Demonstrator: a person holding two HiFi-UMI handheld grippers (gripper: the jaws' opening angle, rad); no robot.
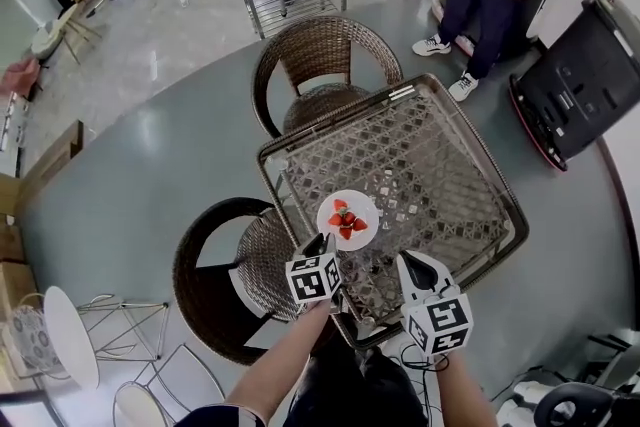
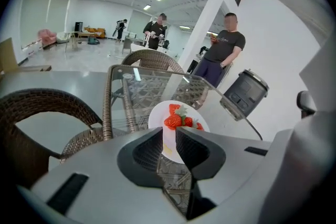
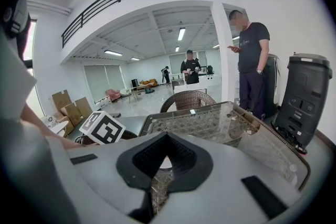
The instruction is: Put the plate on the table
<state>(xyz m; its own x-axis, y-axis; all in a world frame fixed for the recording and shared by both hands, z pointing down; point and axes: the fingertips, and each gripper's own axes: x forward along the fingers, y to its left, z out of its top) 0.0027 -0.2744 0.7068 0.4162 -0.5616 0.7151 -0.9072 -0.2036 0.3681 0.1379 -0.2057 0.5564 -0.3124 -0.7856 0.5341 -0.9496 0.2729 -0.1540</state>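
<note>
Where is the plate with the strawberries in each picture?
Head view: the plate lies just left of centre on the table, at the left gripper's tip.
Left gripper view: centre; the plate's rim is between the jaws.
Right gripper view: only a white sliver through the jaw gap, likely the plate.
Shared landmark: the glass-topped wicker table.
</note>
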